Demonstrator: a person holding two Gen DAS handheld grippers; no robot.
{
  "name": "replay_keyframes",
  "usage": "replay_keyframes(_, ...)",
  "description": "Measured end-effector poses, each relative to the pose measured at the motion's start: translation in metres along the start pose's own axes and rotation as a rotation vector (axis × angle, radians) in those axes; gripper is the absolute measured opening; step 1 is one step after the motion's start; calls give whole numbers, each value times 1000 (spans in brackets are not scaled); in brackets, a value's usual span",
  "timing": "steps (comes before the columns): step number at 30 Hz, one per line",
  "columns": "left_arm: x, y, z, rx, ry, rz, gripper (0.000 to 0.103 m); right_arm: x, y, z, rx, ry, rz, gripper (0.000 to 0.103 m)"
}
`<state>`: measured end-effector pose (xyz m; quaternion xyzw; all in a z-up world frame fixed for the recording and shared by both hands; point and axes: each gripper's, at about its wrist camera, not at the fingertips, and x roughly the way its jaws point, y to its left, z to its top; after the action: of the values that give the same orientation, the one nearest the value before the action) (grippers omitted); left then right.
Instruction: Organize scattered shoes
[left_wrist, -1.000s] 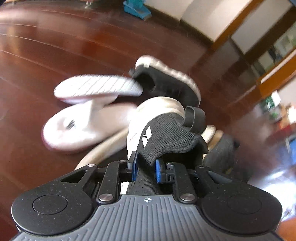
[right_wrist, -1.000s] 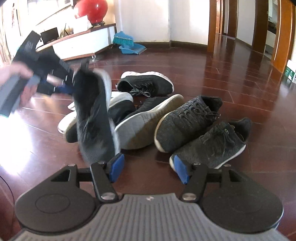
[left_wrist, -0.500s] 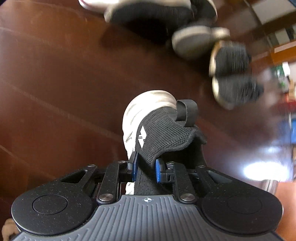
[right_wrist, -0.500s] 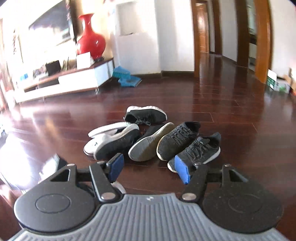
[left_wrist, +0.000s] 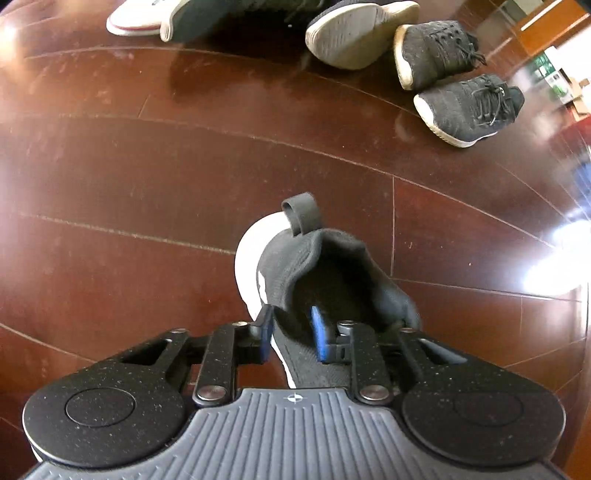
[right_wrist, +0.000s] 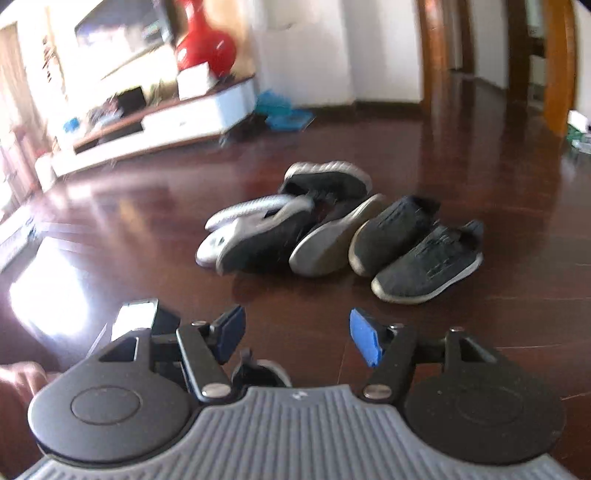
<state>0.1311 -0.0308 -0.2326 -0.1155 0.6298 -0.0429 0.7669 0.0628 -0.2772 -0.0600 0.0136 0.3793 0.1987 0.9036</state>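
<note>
My left gripper (left_wrist: 291, 328) is shut on the collar of a black knit shoe (left_wrist: 332, 280) with a white sole and a heel loop. One pad is inside the opening and one outside, and the shoe hangs low over bare floor, apart from the pile. My right gripper (right_wrist: 295, 334) is open and holds nothing. Beyond it lies the pile of shoes (right_wrist: 332, 229): two dark grey lace-up sneakers (right_wrist: 428, 258) side by side, a shoe tipped on its side showing a pale sole (right_wrist: 325, 247), and white slippers (right_wrist: 236, 221). The same pile (left_wrist: 436, 51) lines the top of the left wrist view.
Dark red wooden floor (left_wrist: 147, 166) with sun glare patches (right_wrist: 48, 295). A low white TV cabinet (right_wrist: 166, 122) with a red vase (right_wrist: 205, 48) stands at the far wall, a blue dustpan (right_wrist: 284, 110) beside it. A hand (right_wrist: 18, 373) shows at lower left.
My left gripper carried the black shoe away from the pile and down toward bare floor. The right gripper pulled back, so the pile looks farther off.
</note>
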Motion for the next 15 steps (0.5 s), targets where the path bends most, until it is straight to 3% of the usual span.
replay_keyframes(5, -27, 4, 6, 47, -58, 46, 72, 23, 19, -12, -76, 112, 49, 66)
replay_keyframes(9, -72, 21, 15, 37, -134, 75, 72, 43, 38, -20, -123, 181, 85, 66)
replay_keyframes(15, -174, 50, 46, 37, -269, 146, 76, 73, 73, -30, -196, 253, 105, 66)
